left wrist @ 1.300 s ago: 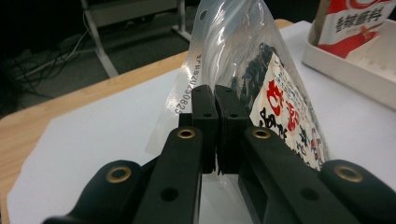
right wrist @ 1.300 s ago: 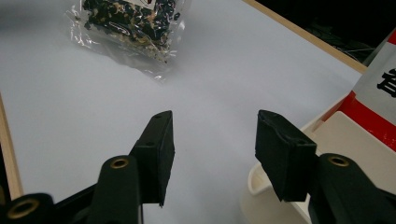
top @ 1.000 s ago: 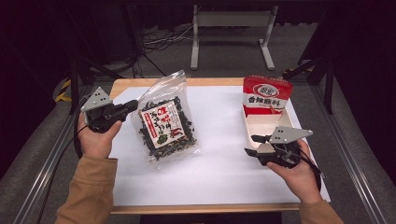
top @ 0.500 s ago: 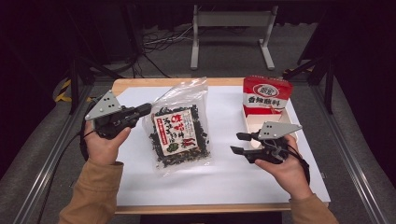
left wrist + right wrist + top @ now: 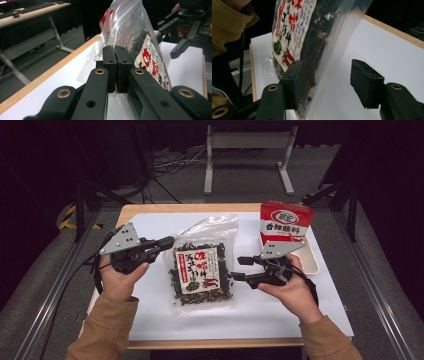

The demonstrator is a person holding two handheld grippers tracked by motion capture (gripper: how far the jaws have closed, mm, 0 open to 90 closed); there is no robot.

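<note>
A clear bag of dark dried food with a red and white label [image 5: 202, 265] is held up over the middle of the white table cover. My left gripper [image 5: 170, 241] is shut on the bag's clear upper left edge; in the left gripper view the pads [image 5: 115, 50] pinch the plastic [image 5: 130, 22]. My right gripper [image 5: 239, 268] sits at the bag's right edge. Its jaws have just been opening. The bag [image 5: 312, 25] stands between the right gripper's [image 5: 325, 72] jaws, and the right pad [image 5: 365, 83] is clear of it.
A red seasoning packet [image 5: 285, 222] stands in a white tray [image 5: 312, 260] at the right of the table. Bare white cover [image 5: 150, 315] lies in front of the bag. The wooden table edge [image 5: 150, 208] runs along the back, with a metal stand beyond.
The left gripper has carried the bag to the right, toward the table's middle. The right gripper has moved left to the bag's right edge and its jaws stand wider.
</note>
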